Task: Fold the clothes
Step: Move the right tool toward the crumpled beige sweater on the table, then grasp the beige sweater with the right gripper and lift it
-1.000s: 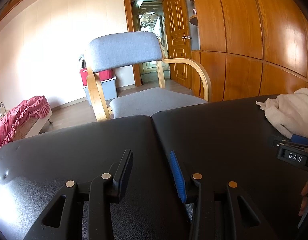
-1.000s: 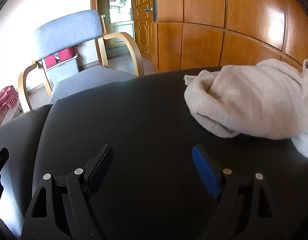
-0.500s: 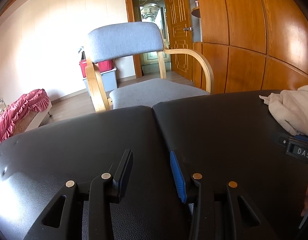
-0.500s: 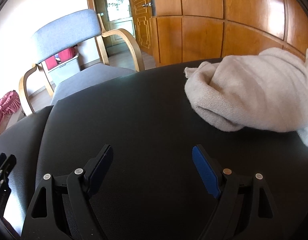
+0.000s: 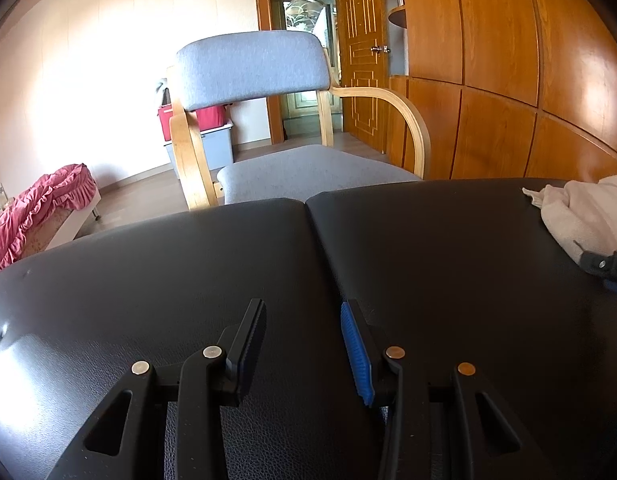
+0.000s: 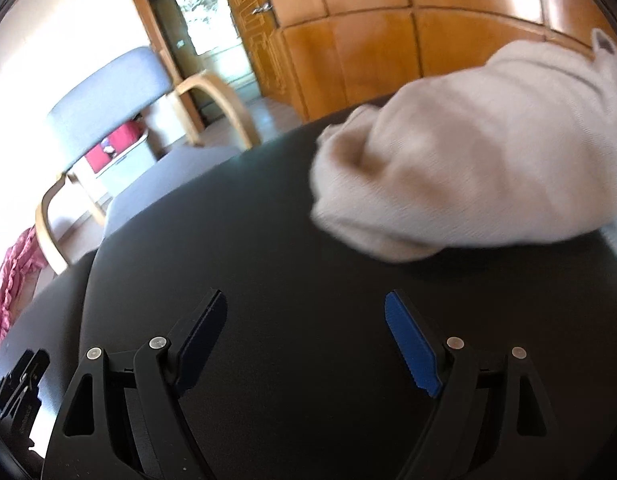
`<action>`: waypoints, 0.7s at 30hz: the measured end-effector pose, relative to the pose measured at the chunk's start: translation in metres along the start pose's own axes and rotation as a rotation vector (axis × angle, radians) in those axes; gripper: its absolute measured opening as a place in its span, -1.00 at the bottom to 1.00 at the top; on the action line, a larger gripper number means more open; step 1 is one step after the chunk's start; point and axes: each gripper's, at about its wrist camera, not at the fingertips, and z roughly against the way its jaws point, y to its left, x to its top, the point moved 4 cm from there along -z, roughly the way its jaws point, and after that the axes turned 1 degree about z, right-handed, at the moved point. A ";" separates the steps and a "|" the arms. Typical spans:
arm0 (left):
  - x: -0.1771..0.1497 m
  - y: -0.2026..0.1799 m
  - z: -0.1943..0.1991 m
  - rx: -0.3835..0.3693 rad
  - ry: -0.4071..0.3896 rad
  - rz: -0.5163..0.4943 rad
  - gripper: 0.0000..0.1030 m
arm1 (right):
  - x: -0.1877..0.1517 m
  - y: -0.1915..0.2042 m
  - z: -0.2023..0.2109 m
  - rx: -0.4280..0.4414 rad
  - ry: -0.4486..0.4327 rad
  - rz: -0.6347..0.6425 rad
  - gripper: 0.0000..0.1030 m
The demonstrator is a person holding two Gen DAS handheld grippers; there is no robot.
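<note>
A crumpled cream knit garment (image 6: 480,148) lies in a heap on the black padded table (image 6: 292,240), ahead and to the right of my right gripper (image 6: 306,312). That gripper is wide open and empty, a short way from the heap. The view is blurred. In the left wrist view the garment (image 5: 584,216) shows at the far right edge. My left gripper (image 5: 302,316) is open with a narrower gap, empty, low over the table's centre seam (image 5: 320,240). The right gripper's tip (image 5: 606,266) shows at the right edge.
A grey-cushioned wooden armchair (image 5: 268,120) stands just beyond the table's far edge. Wooden wardrobe panels (image 5: 508,80) and an open door fill the right background. A pink bedspread (image 5: 32,208) lies on a low bed at the left.
The right gripper has moved forward and tilted toward the garment, which looms larger and blurred. The left gripper has shifted slightly; the garment has slid further right in its view.
</note>
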 end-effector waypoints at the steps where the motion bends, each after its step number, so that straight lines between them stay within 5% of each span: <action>1: 0.000 0.000 -0.001 -0.002 0.002 0.003 -0.24 | 0.004 -0.008 0.003 -0.019 -0.015 -0.005 0.63; 6: 0.001 0.002 -0.002 0.000 0.012 0.000 -0.24 | 0.024 -0.068 0.015 -0.032 -0.072 -0.093 0.63; 13: 0.001 0.004 -0.005 -0.002 0.026 0.008 -0.24 | 0.054 -0.157 0.034 -0.211 -0.155 -0.256 0.63; 21: 0.000 0.006 -0.005 -0.017 0.030 0.010 -0.24 | 0.081 -0.214 0.049 -0.365 -0.215 -0.332 0.63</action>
